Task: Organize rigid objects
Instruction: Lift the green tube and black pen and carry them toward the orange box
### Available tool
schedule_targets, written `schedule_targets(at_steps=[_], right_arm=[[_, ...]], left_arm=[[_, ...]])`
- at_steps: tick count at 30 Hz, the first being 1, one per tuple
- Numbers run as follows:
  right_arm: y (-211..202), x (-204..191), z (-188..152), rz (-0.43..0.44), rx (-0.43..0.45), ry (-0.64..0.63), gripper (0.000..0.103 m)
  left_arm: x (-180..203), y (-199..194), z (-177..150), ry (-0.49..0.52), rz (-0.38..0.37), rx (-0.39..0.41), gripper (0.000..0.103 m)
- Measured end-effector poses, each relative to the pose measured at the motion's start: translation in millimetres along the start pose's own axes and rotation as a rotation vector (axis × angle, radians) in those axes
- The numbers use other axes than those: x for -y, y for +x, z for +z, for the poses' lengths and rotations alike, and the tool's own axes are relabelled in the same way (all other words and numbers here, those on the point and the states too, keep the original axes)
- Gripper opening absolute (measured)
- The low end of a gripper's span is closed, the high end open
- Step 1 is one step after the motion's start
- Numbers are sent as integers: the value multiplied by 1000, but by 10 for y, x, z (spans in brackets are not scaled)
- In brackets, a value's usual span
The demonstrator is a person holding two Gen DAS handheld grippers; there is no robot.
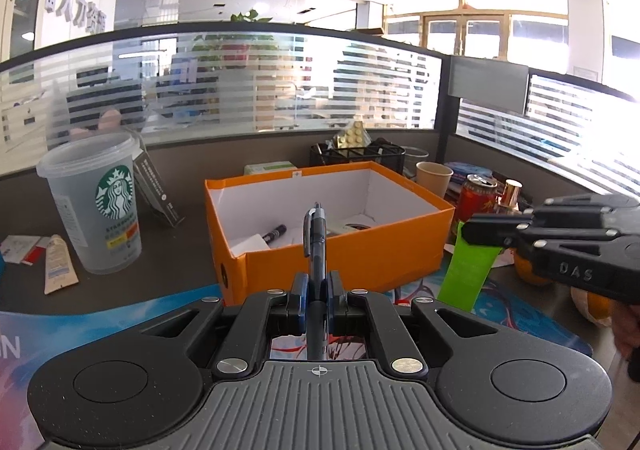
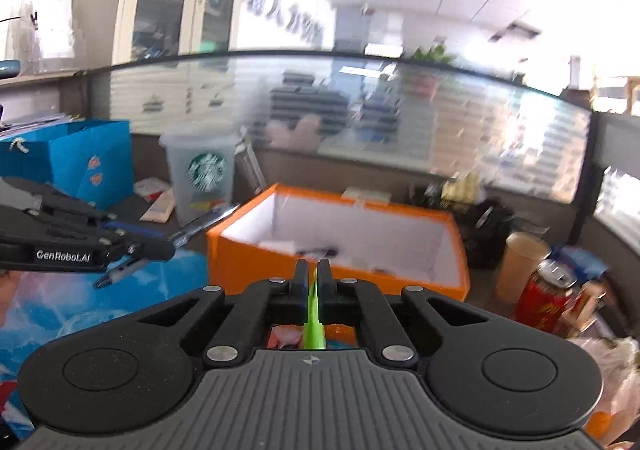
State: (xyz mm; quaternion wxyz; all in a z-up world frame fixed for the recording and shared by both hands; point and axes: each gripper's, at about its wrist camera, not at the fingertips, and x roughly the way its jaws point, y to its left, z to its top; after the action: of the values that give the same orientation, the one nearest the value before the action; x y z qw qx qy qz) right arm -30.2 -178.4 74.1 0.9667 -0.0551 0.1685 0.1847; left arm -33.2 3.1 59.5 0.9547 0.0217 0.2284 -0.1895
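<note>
Left gripper (image 1: 318, 290) clamped tight on a dark blue pen (image 1: 317, 242), fingers (image 1: 301, 296) pressing its barrel, tip pointing up and forward toward the orange box (image 1: 336, 254) on the bench (image 1: 180, 246). Right gripper (image 2: 314, 282) pinched shut on a flat bright-green strip (image 2: 313, 314), seen hanging below the fingers in the left wrist view. Both held above the colourful mat, just in front of the open box, with a marker (image 1: 275, 230) lying inside. Starbucks cup (image 1: 98, 205) standing left of the box, red can (image 1: 476, 199) to its right.
</note>
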Motion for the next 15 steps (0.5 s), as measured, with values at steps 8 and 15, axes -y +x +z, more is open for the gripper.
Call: schedule_targets(at_steps=[8,15], right_arm=[[137,146,-212,16,-41,82,11],[384,84,-510,12,-161,43,11]], left_arm=[[-20,73,-71,-11,-7,-30,7],[-20,94,-74,-14,-13,-35,7]])
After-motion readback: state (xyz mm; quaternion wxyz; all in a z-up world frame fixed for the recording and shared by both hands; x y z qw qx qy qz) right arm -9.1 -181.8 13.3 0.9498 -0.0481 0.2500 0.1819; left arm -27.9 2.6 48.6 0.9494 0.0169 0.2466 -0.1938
